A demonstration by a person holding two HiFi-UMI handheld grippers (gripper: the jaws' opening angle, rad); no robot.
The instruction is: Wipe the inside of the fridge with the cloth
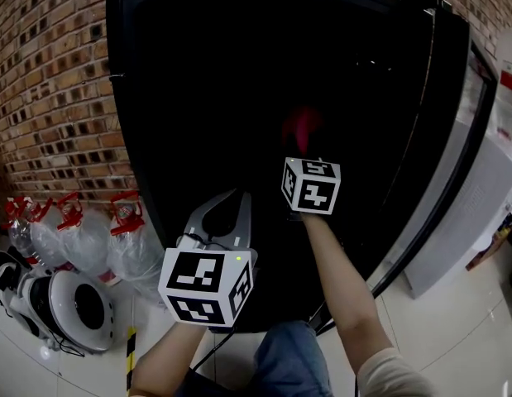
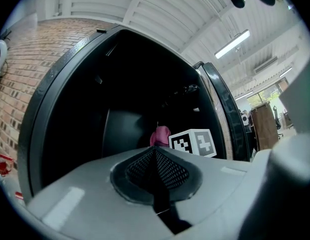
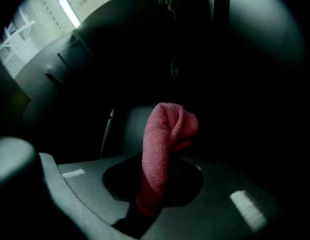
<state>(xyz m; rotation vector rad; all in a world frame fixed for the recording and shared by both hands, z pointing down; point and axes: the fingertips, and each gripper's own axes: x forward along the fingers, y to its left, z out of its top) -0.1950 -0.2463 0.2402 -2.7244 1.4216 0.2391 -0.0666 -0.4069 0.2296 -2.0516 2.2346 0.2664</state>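
No text, brand or number can be read. The near cube [image 1: 208, 286] and the far cube [image 1: 311, 185] bear only black-and-white square markers, with no letters. The bottles [image 1: 78, 238] at the left carry red labels [image 1: 123, 213] whose print is too small to make out, and a red sticker [image 1: 509, 82] at the far right edge is blurred.
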